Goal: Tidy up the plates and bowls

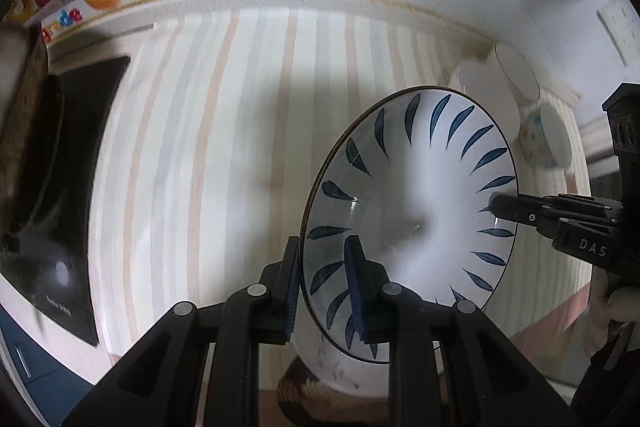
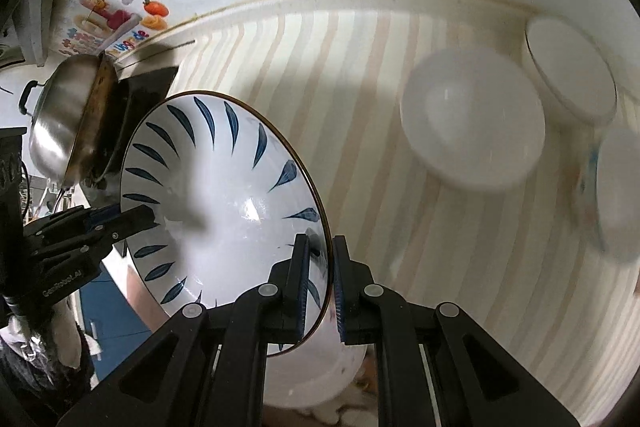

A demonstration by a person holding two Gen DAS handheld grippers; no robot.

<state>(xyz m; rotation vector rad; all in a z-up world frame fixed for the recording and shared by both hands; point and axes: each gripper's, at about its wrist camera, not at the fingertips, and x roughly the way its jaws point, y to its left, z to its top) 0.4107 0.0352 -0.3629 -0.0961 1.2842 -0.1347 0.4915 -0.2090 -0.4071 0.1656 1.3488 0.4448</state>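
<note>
Held level above the striped tabletop (image 1: 224, 131), large blue-leaf bowl (image 1: 412, 219), rim pinched by left gripper (image 1: 324, 291) and right gripper (image 2: 320, 283); best lowered evenly beside white bowls (image 2: 472, 131) far right.

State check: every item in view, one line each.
Leaf bowl: lifted off the counter, tilted, gripped at opposite rims.
Left gripper: shut on the leaf bowl's rim.
Right gripper: shut on the leaf bowl's rim.
White bowl: upright on the counter, empty.
Plate stack: on the counter by the wall.
Dotted bowl: on the counter, looks tipped.
Wok: on the stove, tilted.
</note>
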